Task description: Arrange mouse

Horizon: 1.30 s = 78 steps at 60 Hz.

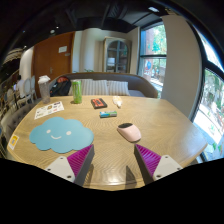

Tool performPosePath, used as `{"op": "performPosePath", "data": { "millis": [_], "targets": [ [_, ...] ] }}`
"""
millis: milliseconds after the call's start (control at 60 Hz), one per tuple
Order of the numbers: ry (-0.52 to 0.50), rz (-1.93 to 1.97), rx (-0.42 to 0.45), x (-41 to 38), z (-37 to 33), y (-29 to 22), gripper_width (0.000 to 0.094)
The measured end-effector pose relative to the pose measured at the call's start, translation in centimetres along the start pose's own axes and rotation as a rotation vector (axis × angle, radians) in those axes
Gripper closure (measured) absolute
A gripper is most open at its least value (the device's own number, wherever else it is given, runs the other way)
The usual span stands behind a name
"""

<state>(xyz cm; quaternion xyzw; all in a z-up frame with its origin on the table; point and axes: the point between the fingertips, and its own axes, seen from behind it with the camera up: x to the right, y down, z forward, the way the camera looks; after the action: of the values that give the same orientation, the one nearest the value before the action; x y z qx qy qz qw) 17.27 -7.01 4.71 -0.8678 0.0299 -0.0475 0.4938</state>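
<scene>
A pale pinkish-white mouse (129, 131) lies on the round wooden table (170, 125), just ahead of my fingers and nearer the right one. A blue cloud-shaped mouse mat (60, 134) lies to the left of the mouse, ahead of my left finger. My gripper (113, 160) is open and empty, above the table's near part, with bare wood between the magenta pads (81, 160). The mouse is apart from both fingers and off the mat.
Farther back on the table stand a green cup (77, 92), a dark brown box (98, 103), a small teal object (108, 114), a white item (118, 101) and a paper sheet (48, 109). A sofa (110, 84) and windows (153, 55) lie beyond.
</scene>
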Motion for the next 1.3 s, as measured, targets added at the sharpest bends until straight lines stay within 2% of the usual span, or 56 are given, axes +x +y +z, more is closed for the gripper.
{"op": "performPosePath", "data": {
  "millis": [200, 350, 483, 633, 733, 767, 900, 967, 1067, 1200, 1300],
  "targets": [
    [0.025, 0.029, -0.094, 6.6, 6.4, 1.2, 0.0109],
    [0.015, 0.029, -0.144, 8.4, 10.3, 1.1, 0.0117],
    [-0.024, 0.09, -0.144, 8.6, 13.7, -0.2, 0.0133],
    [-0.021, 0.091, -0.147, 9.5, 16.0, -1.4, 0.0212],
    [0.001, 0.104, -0.145, 10.2, 16.8, -1.9, 0.0383],
    [0.008, 0.112, -0.142, 10.4, 16.9, -2.0, 0.0384],
    [0.04, 0.163, -0.114, 10.6, 16.9, -2.1, 0.0446],
    [0.078, 0.201, -0.103, 10.9, 16.3, -2.2, 0.0505],
    [0.087, 0.147, 0.004, 8.8, 13.3, -5.7, 0.054],
    [0.015, 0.124, 0.167, 1.0, 7.0, -12.8, 0.0547],
    [-0.054, 0.117, 0.201, -6.7, 3.9, -14.6, 0.0549]
  ]
}}
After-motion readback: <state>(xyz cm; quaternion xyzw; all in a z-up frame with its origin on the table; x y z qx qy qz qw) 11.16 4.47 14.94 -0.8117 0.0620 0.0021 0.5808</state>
